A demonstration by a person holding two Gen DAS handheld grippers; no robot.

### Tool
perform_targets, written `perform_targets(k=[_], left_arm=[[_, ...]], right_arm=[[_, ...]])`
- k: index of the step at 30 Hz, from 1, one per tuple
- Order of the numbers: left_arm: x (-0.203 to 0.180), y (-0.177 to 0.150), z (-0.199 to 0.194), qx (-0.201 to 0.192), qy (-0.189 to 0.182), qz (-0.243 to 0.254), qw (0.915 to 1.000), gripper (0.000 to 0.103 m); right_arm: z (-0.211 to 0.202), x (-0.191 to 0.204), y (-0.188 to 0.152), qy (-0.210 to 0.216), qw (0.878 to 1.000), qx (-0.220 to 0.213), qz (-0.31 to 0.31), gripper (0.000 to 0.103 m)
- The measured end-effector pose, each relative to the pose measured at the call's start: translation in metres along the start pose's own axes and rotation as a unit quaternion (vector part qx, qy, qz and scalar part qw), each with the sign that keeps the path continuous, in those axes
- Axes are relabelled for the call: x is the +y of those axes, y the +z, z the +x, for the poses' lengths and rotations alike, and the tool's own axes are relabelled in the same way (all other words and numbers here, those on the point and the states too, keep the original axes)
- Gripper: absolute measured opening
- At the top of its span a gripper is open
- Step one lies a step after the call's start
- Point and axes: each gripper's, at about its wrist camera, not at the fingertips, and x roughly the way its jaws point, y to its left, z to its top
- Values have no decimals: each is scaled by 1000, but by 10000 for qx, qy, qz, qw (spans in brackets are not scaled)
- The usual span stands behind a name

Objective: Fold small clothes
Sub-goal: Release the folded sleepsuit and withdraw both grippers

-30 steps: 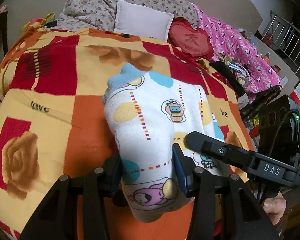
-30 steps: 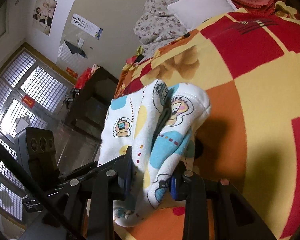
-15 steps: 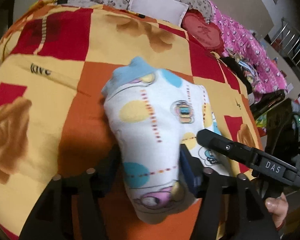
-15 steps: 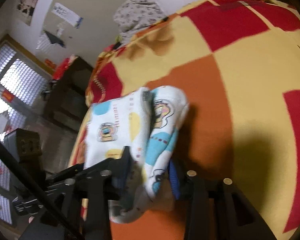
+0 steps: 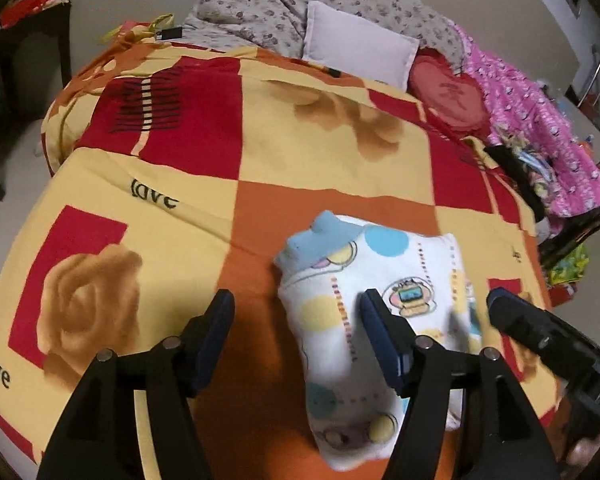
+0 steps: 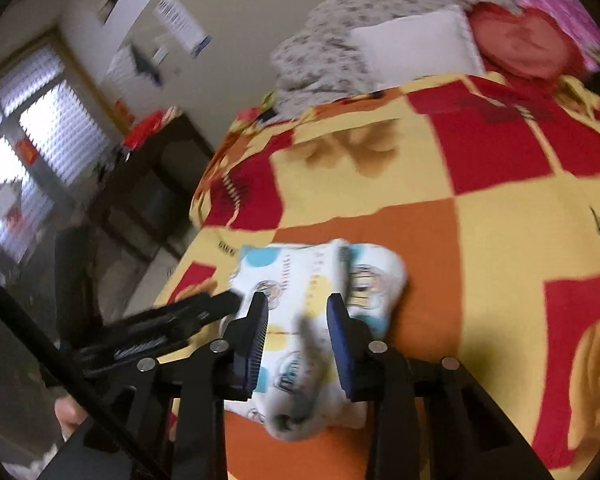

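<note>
A small folded white garment [image 5: 364,312] with cartoon prints, coloured dots and a light blue cuff lies on the orange patch of the bedspread [image 5: 260,216]. My left gripper [image 5: 296,316] is open; its right finger rests over the garment's left part and its left finger is over bare bedspread. In the right wrist view the garment [image 6: 312,280] lies between and beyond my right gripper's [image 6: 298,316] fingers, which stand a little apart around its near edge. That view is blurred.
A white pillow [image 5: 356,50], a floral quilt [image 5: 300,4], a red heart cushion [image 5: 450,98] and a pink blanket [image 5: 540,120] lie at the bed's far end. Clutter sits off the bed's right edge. A dark cabinet [image 6: 156,184] stands left of the bed.
Both grippers held the garment raised; now it lies on the bedspread. My left gripper has opened and shifted left. My right gripper's jaws have widened.
</note>
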Motion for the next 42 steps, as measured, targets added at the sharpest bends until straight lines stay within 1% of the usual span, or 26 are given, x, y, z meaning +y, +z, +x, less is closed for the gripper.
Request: perform_targets(k=[3,5,8,9,11,15,17,21,24,26,28,30,31,32,33,35,40,41,42], left_arm=[[-7,1,10,22,199,157,9997,65],[-12,2,15,15,310,282,9991,65],[-18,1,24,18,457,452,9979,67],[-19,1,26,-1,490,482,9976,67],[-20,0,28,-36,500,495,9975,70],[-19,-2,27,-50,533,481,9974,72],[-19,-3,25,-67,578,504,9970,72],[-19,-5,23,-62,585,474,9971,72],[-18,-7,21,-68,578,447,9973,72],[-18,-8,20,-74,588,443,9973,72],[-19,-8,20,-82,604,458,9971,72],[-18,-8,20,-87,576,439,9973,73],[-17,-8,20,-89,576,428,9974,76],[-16,-9,19,-104,575,414,9974,78],[-15,-9,19,-129,578,406,9974,78],[-14,-10,17,-153,596,389,9973,78],[-14,-13,4,-253,636,360,9970,78],[-12,-13,0,-244,656,318,9970,78],[-10,-15,-4,-241,620,284,9974,78]], right_arm=[[20,4,-2,-313,9991,188,-229,32],[32,0,-4,-384,9986,315,-185,32],[50,-8,-9,-776,9952,538,-262,32],[57,-14,-12,-767,9947,651,-197,33],[61,-26,-15,-533,9968,587,82,33],[57,-28,-13,-505,9968,605,97,33],[49,-24,-11,-521,9972,522,91,33],[15,-7,-11,-616,9979,162,-146,34],[-3,11,-15,-494,9981,42,-376,34],[-1,20,-22,-451,9974,184,-537,34],[6,23,-30,-530,9961,307,-632,34],[18,19,-40,-587,9954,477,-590,34],[22,16,-44,-621,9950,539,-564,34],[31,13,-52,-713,9936,691,-543,34],[36,11,-57,-736,9932,726,-530,34],[33,10,-59,-710,9945,607,-468,34],[16,12,-47,-617,9965,427,-372,35],[10,13,-43,-683,9963,318,-413,36],[7,14,-39,-781,9957,235,-450,39]])
